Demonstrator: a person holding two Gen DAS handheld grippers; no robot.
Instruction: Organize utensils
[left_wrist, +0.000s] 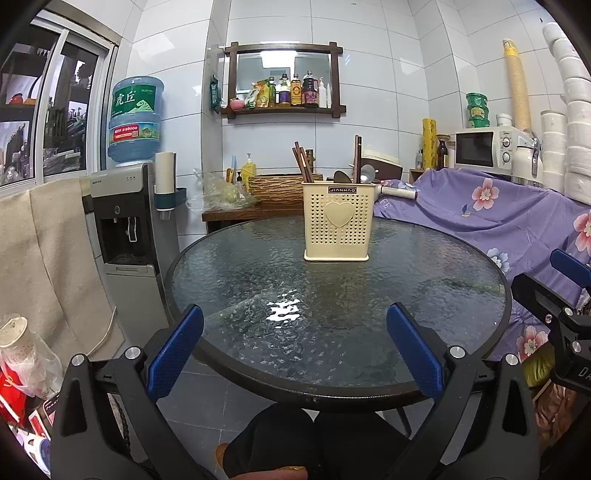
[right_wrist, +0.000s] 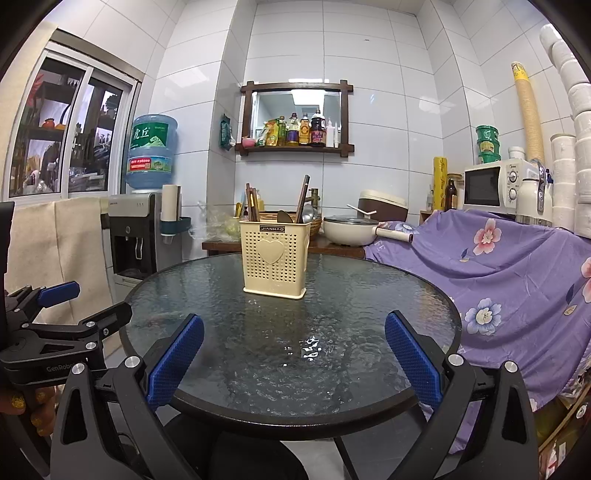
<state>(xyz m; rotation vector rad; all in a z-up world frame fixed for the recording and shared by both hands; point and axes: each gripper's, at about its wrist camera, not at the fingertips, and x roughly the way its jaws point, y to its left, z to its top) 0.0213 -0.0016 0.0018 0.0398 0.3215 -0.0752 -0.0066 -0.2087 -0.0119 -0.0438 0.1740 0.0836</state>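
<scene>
At about nine o'clock of the scene a water dispenser (left_wrist: 125, 225) stands against the tiled wall, well apart from the round glass surface (left_wrist: 236, 280). The left tongs (left_wrist: 295, 347) hang over the near rim of that surface, at six o'clock, spread wide and holding nothing; their blue pads (left_wrist: 177, 350) flare outward.

Toward twelve o'clock on the surface stands the cream utensil holder (left_wrist: 336, 221), upright, its heart-marked face turned to the cameras. Brown chopsticks (left_wrist: 301, 162) rise from its left compartment, long axis near vertical, tops leaning slightly toward eleven o'clock. Another dark pair (left_wrist: 357, 158) stands almost straight up on the right side, and a metal spoon (left_wrist: 366, 173) shows its bowl just above the rim beside them.

The right tongs (right_wrist: 294, 349) hover over the same near rim, also spread wide and empty. At three o'clock a purple floral cloth (right_wrist: 517, 273) drapes beside the surface, with a microwave (right_wrist: 498, 182) behind it.
</scene>
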